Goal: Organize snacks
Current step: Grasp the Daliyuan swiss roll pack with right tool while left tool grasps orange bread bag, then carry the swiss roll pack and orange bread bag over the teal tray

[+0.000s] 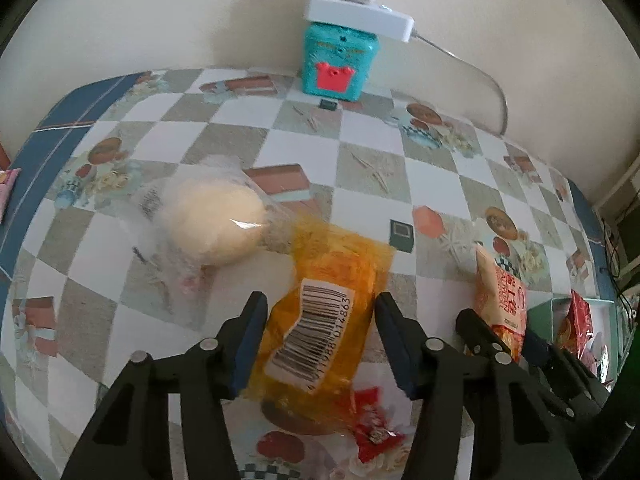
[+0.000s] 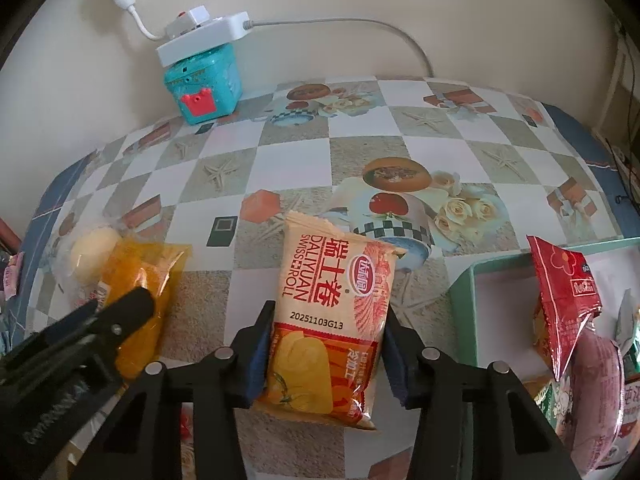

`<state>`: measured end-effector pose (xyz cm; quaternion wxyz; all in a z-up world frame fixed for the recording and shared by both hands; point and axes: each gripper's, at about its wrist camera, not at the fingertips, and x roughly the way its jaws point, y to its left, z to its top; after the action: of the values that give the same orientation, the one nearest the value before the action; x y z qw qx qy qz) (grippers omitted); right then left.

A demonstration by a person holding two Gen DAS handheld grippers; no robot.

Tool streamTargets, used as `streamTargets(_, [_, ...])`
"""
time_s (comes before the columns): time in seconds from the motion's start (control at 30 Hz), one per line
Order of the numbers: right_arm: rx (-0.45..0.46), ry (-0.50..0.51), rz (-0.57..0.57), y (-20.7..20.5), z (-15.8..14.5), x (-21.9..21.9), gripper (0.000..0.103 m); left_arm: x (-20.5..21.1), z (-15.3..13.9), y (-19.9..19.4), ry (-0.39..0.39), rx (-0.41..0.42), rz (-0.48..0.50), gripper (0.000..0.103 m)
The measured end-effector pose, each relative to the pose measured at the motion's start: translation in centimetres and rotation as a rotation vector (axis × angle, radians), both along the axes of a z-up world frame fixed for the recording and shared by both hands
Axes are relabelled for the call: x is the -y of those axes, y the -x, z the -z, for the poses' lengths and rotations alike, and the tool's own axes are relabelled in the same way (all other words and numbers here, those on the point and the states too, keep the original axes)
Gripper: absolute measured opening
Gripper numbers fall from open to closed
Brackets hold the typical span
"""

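**Both tongs closed in on snack packets**

From the left wrist, the left tongs (image 1: 320, 312) stand narrow around an orange packet (image 1: 320, 280) lying barcode-up on the table (image 1: 360, 168). The near pad meets the packet's edge; on the far side I cannot tell whether the pad touches. Just beyond the fingertips, touching the packet's far end, lies a pale round bun in clear wrap (image 1: 216, 224). Below the tongs a small red wrapper (image 1: 374, 436) shows. Off to the right, the right tongs (image 1: 500, 328) grip a Swiss roll packet (image 1: 502, 300).

From the right wrist, the right tongs (image 2: 326, 322) press both pads on the sides of the Swiss roll packet (image 2: 336, 304), cream above, orange-red below, with a printed date. It lies flat, pointing away. To the right sits a green-rimmed tray (image 2: 472, 280) holding a red packet (image 2: 568, 292) and other wrapped snacks. To the left are the orange packet (image 2: 144, 280) and the left tongs (image 2: 120, 312).

The table wears a checked oilcloth printed with roses and starfish. By the cream wall stands a teal box (image 2: 204, 88) with a white power strip (image 2: 200, 40) on top.
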<state>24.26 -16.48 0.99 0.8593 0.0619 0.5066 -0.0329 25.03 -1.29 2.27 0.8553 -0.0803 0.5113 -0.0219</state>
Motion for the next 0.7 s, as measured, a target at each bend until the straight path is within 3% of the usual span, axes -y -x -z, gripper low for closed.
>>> streamTargets(0.7, [-0.001, 0.013, 0.008, 1.3, -0.3, 0.4, 0.043, 2.0, 1.5, -0.1, -0.129, -0.027, 0.02, 0.052])
